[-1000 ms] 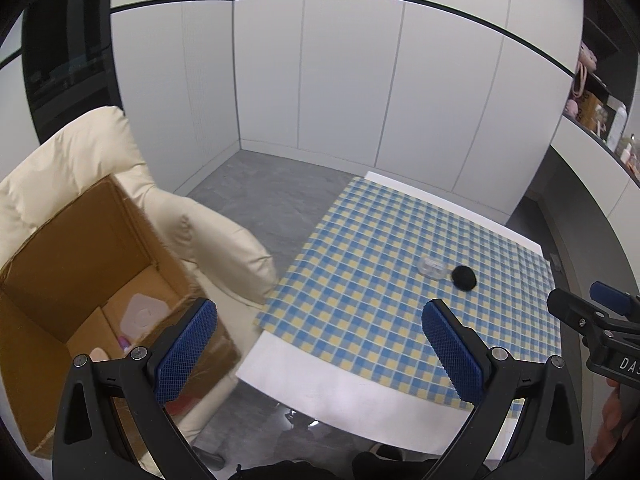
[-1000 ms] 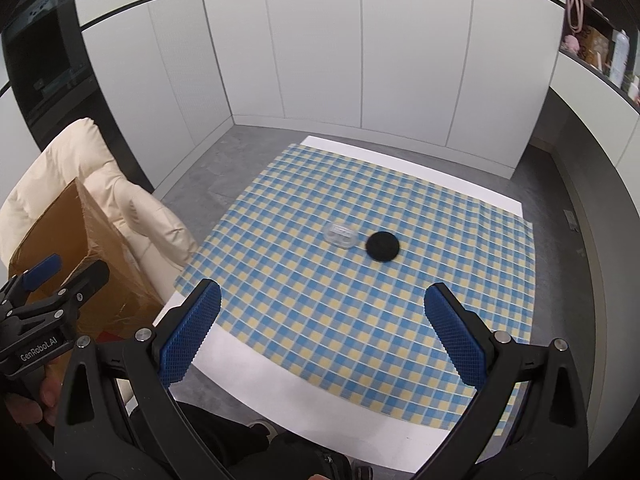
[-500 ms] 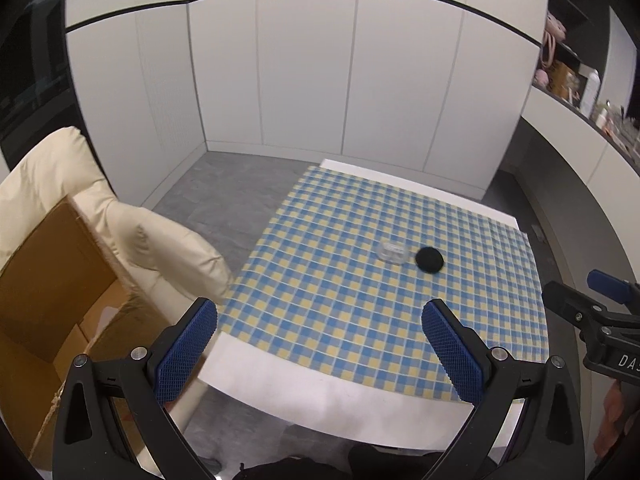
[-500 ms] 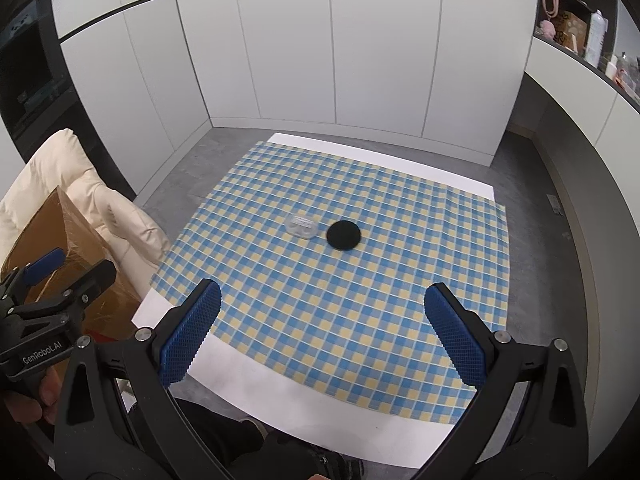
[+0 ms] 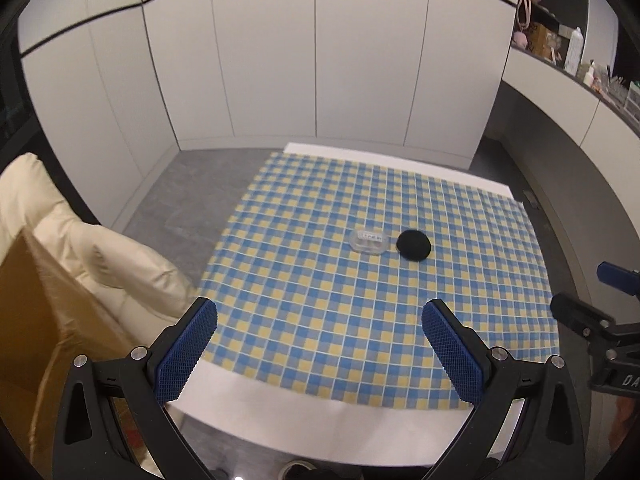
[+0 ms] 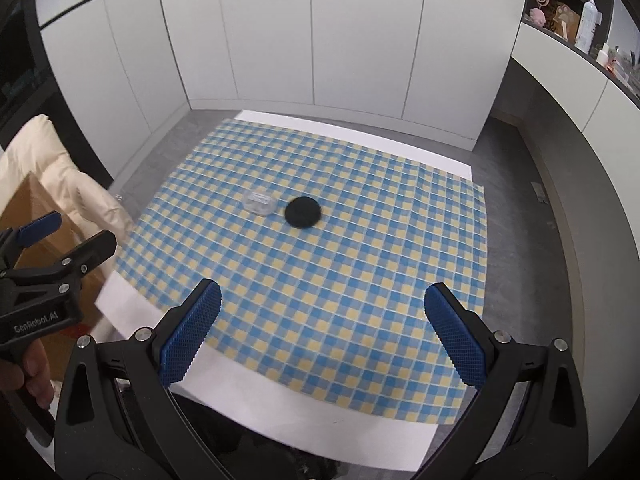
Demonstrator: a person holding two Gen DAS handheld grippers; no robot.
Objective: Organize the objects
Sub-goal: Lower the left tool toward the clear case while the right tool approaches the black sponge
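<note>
A small clear plastic case [image 5: 368, 241] and a round black puff [image 5: 413, 244] lie side by side mid-table on the blue-and-yellow checked cloth [image 5: 320, 300]; they also show in the right wrist view as the case [image 6: 260, 201] and the puff [image 6: 303, 212]. My left gripper [image 5: 320, 350] is open and empty above the table's near edge. My right gripper [image 6: 322, 332] is open and empty, also near the front edge, well short of both objects.
An open cardboard box [image 5: 36, 320] rests on a cream armchair [image 5: 100, 248] left of the table. White cabinets line the back wall. A shelf with bottles [image 5: 572, 56] runs along the right. Grey floor surrounds the table.
The left gripper has swung right, away from the box and toward the table; the box interior has left view. The right gripper has turned slightly right. Both stay open.
</note>
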